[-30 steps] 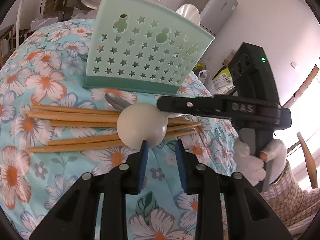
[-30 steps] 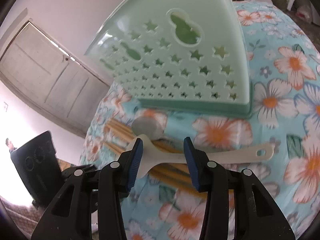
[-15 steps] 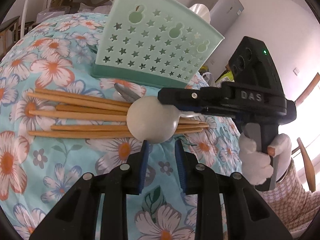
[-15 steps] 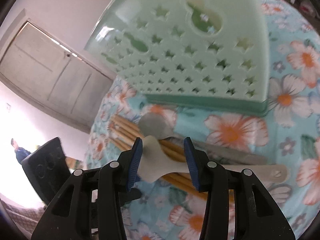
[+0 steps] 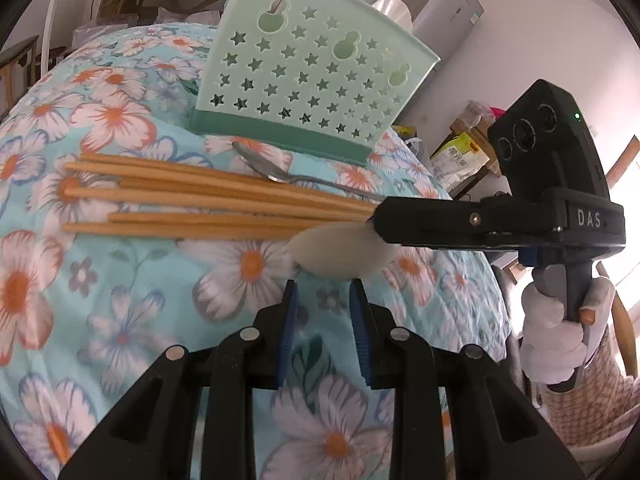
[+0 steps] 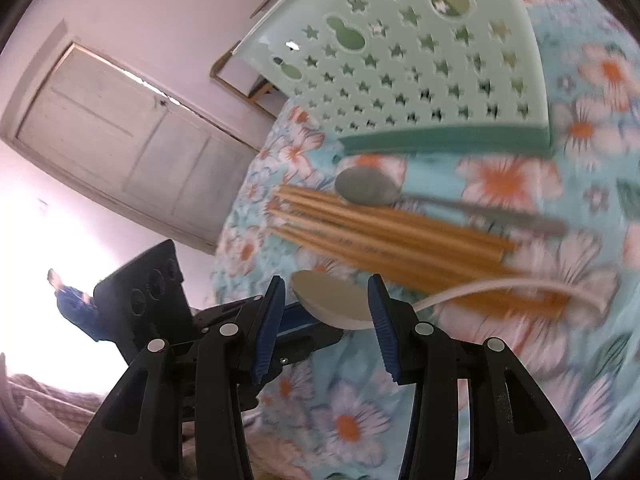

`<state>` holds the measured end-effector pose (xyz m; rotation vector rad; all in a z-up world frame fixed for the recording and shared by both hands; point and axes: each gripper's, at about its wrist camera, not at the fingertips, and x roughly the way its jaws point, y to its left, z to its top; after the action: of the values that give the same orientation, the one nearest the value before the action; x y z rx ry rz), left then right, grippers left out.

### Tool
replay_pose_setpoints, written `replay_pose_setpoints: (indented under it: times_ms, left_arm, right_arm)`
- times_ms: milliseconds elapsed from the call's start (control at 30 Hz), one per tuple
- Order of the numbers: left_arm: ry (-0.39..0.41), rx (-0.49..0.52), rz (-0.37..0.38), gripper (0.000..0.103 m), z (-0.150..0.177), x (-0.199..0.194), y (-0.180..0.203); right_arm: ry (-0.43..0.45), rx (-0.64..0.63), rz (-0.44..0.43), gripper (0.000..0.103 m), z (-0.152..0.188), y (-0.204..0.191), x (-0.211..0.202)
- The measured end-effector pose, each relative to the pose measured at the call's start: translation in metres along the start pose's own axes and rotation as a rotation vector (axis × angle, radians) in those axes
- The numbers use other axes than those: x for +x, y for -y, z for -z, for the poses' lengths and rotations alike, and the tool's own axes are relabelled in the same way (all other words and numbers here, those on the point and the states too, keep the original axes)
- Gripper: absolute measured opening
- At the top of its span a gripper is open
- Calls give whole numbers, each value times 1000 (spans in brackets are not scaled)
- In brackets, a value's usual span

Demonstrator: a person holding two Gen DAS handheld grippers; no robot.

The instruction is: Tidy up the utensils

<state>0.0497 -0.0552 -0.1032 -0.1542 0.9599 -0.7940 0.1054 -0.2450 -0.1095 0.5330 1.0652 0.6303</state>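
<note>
A mint-green star-punched utensil holder (image 5: 304,76) (image 6: 420,64) stands upright at the back of the table. In front of it lie several wooden chopsticks (image 5: 200,200) (image 6: 380,236) and a metal spoon (image 5: 272,168) (image 6: 366,192). My right gripper (image 6: 325,286) (image 5: 374,222) is shut across the bowl of a white plastic spoon (image 6: 332,300) (image 5: 340,254). The spoon's handle trails away over the chopstick ends. My left gripper (image 5: 322,286) sits just short of that bowl. It is open with a narrow gap and nothing between its pads.
A floral tablecloth (image 5: 120,300) covers the rounded table, which drops away at the right. A gloved hand (image 5: 552,320) holds the right gripper's handle. Bags (image 5: 460,156) and a white appliance (image 5: 444,4) stand beyond the table. A door (image 6: 120,140) shows in the right wrist view.
The white spoon has come off the chopstick pile with the right gripper, toward the near side. The metal spoon's bowl is now uncovered. The left gripper has hardly moved.
</note>
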Motion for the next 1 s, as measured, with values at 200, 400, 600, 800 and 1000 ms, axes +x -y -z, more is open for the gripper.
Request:
replay_pose_setpoints:
  times_ms: [200,400,600,800,1000]
  left_arm:
    - [-20,-28,34,25,15,-16,-5]
    - [-37,-158,171,29,24,-22,-9]
    - [-41,-324,268,38,25,-12,-11]
    - [-13,-593,283,38,23,3,-25]
    - [-6,-652,189,18,22,2,-28]
  right_arm:
    - [-19,66,-48,43,23,9,6]
    - [123,123,-71,43,28,20,-31]
    - [235,182,-62,43,34,32,-58]
    - [284,238,-87,43,49,47,-73]
    - [306,252,-79,42,58,55,-85]
